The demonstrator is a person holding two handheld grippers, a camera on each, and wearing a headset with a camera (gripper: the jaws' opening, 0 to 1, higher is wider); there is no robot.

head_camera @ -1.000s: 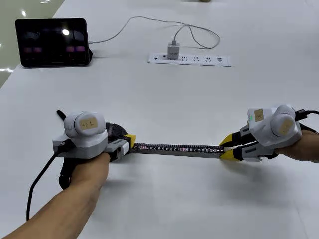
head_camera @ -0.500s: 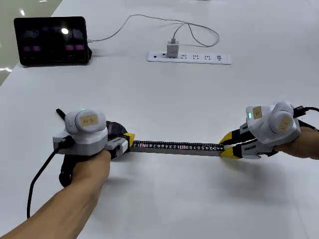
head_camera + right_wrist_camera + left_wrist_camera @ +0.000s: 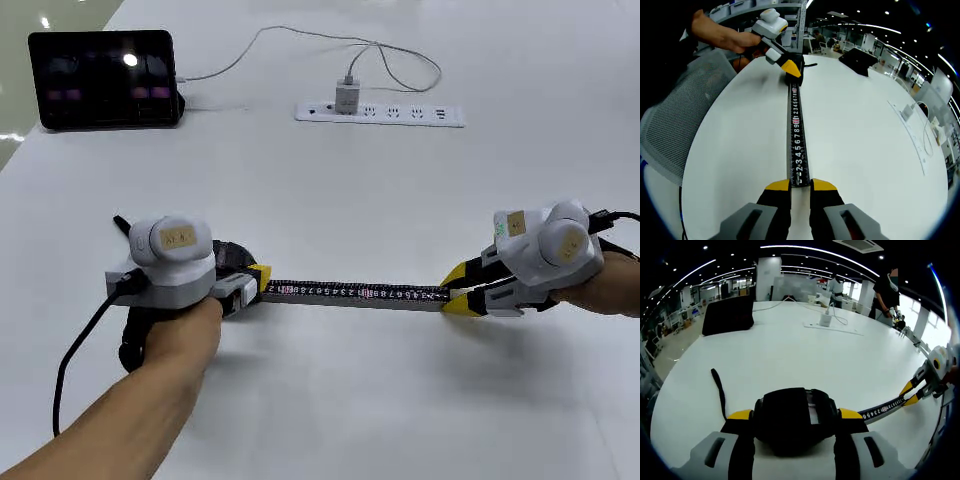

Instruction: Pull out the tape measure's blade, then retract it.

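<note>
Now, left gripper (image 3: pixel 252 284): 9 o'clock, level, clenching black tape measure case (image 3: pixel 795 416).
Right gripper (image 3: pixel 800 186): 3 o'clock, level, pinching tip of black numbered blade (image 3: pixel 798 137).

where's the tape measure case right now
In the head view the tape measure case is at the left of the white table, clamped in the left tongs, with its blade stretched right to the right tongs.

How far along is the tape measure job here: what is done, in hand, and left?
Done: the blade is pulled out, spanning the table between the grippers. In hand: the left gripper clamps the tape measure case; the right gripper pinches the blade's end. Left: retracting it into the case.
</note>
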